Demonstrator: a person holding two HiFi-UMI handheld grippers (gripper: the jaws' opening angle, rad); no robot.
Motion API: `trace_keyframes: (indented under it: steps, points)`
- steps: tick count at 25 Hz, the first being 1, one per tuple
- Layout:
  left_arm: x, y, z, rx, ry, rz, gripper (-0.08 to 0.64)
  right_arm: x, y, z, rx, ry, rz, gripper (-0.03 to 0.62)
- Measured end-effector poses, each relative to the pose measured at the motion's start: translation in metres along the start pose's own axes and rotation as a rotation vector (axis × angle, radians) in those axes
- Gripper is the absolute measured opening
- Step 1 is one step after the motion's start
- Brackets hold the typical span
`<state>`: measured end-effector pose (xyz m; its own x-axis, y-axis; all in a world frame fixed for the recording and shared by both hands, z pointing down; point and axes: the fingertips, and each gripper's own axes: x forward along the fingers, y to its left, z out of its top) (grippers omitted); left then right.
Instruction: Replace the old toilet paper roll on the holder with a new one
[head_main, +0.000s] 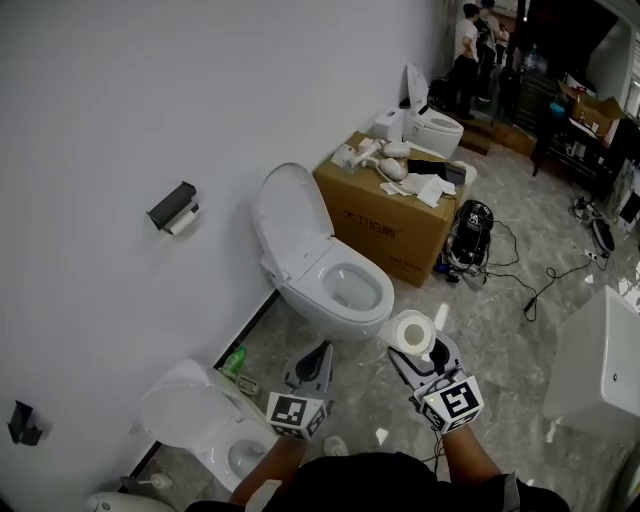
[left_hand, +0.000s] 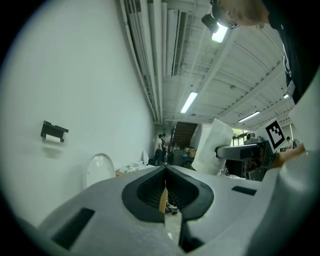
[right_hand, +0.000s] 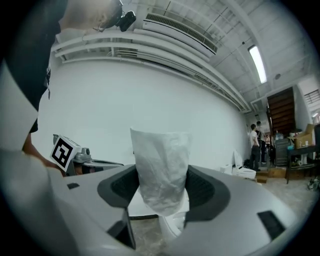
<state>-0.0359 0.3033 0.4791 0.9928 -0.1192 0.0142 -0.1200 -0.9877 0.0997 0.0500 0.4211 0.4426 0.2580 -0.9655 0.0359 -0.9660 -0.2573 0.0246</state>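
Right hand-held gripper (head_main: 420, 352) held level above the floor (head_main: 500, 330), jaws spread wide round the new toilet paper roll (head_main: 411, 333), pads pressed on its crinkly sides; left hand-held gripper (head_main: 316, 362) just beside it, jaws closed tight, nothing between. Up on the white wall (head_main: 110, 110), well apart from both, the holder (head_main: 172, 206), w/ apparently the old roll (head_main: 184, 222) still hanging under its dark cover, amt of paper on it too small to tell. Open-lidded toilet (head_main: 325, 270) near the wall below & right of it. Task judged barely begun: replacement in grip, nothing yet done at the holder. Left to do: approach to the wall, removal of old roll (prob. a job for the empty left), fitting of new one in its place
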Motion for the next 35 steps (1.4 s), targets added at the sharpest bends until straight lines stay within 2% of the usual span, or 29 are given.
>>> trace_keyframes:
  steps: [11, 21, 26, 35]
  points:
    - [-0.006, 0.05, 0.006, 0.017, 0.01, 0.028, 0.006, 0.043, 0.012, 0.007, -0.006, -0.012, 0.022, 0.273]
    - [0.032, 0.077, -0.012, -0.003, 0.051, 0.076, 0.006, 0.1, -0.01, 0.002, -0.01, 0.002, 0.102, 0.273]
    - [0.06, 0.098, -0.005, 0.0, 0.05, 0.132, 0.006, 0.14, -0.034, -0.006, -0.016, 0.035, 0.157, 0.273]
    - [0.103, 0.148, 0.01, 0.01, 0.032, 0.278, 0.006, 0.217, -0.072, 0.0, 0.007, 0.01, 0.273, 0.274]
